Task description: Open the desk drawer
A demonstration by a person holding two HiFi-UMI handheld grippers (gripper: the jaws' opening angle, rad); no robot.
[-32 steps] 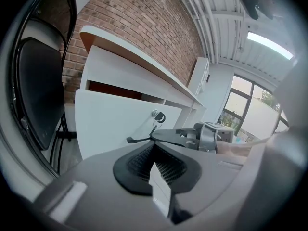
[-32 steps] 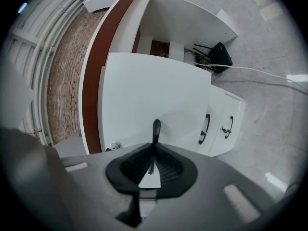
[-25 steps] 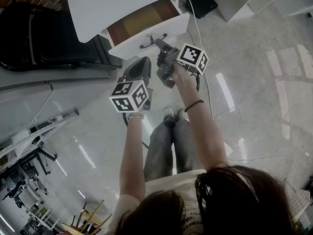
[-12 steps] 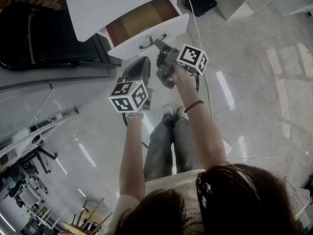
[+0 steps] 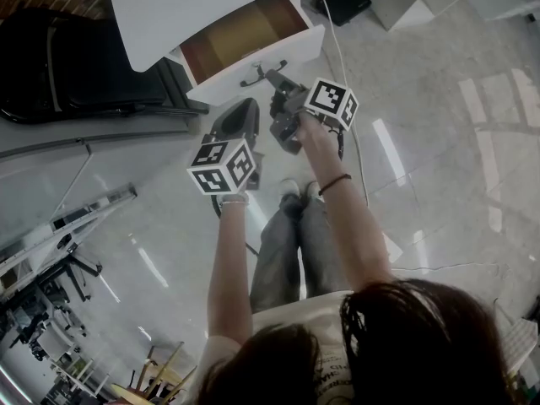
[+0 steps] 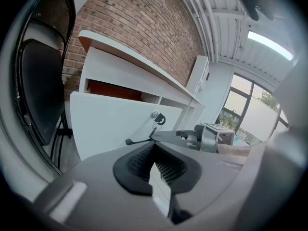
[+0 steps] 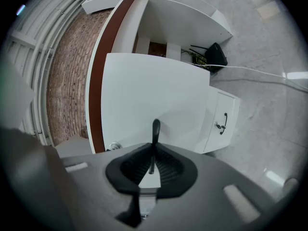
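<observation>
White desk drawer point(image 5: 226, 79) about half out; right tongs point(image 7: 153, 154) clamp its dark metal handle point(image 7: 155, 129), left tongs point(image 6: 155, 163) closed, empty.

- left marker cube point(image 5: 224, 165), on the left gripper point(image 5: 245, 112), just left of centre in the head view: black-and-white square code patterns, with no letters or numerals to read.
- right marker cube point(image 5: 332, 101), on the right gripper point(image 5: 274, 78), toward 1 o'clock: coded squares of the same kind.
- shirt point(image 5: 321, 369), at 6 o'clock: dark print, too small and too covered by hair to read.
- No text can be read anywhere else.
</observation>
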